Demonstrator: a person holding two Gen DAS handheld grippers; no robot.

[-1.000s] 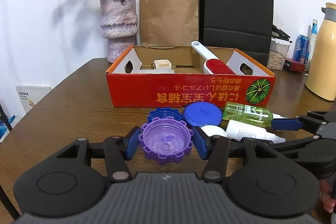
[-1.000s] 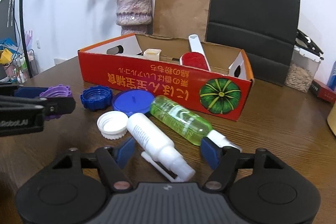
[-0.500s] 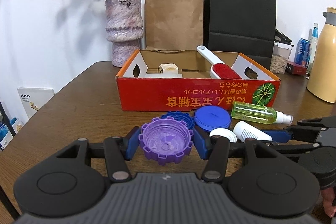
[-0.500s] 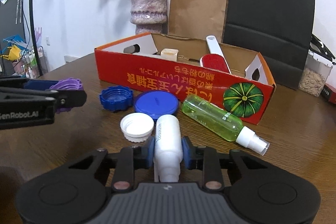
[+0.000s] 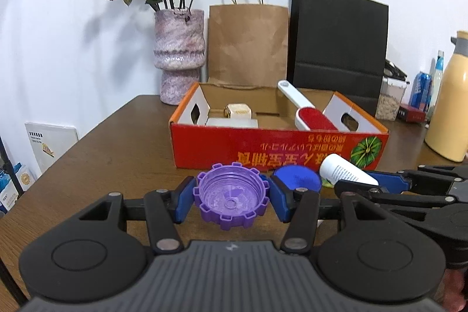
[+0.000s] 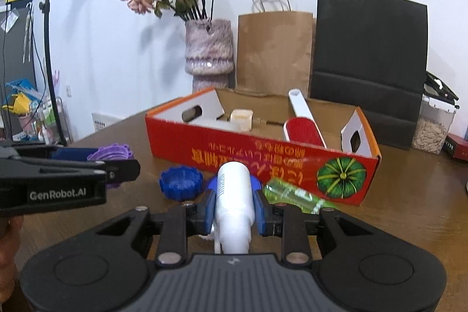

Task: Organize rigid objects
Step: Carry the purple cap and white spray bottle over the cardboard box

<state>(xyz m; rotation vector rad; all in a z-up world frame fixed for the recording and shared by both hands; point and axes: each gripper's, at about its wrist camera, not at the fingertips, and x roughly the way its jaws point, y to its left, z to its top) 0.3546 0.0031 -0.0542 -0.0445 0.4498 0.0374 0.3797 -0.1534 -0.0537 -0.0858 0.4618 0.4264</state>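
1. The left gripper [image 5: 231,199] is closed to the width of a purple ridged cap [image 5: 231,195], its blue pads [image 5: 184,199] pressing both sides; the cap's open side faces the camera, held above the wooden table [image 5: 111,154].
2. The right gripper [image 6: 234,209] is clamped narrowly on a white spray bottle [image 6: 234,195], base pointing away from the camera (nozzle end towards it); the bottle is lifted off the table.
3. Just past the grippers lie a dark blue ridged cap [image 6: 180,182], a flat blue lid [image 5: 297,182] and a green clear bottle [image 6: 295,196], all in front of the box.
4. The red cardboard box [image 5: 263,154] stands beyond them, open-topped; inside it are a red lint brush [image 5: 310,114] with a white handle and a small cream container [image 5: 238,110].
5. Behind the box stand a vase of dried roses [image 5: 179,54], a brown paper bag [image 5: 248,44] and a black paper bag [image 5: 340,40].
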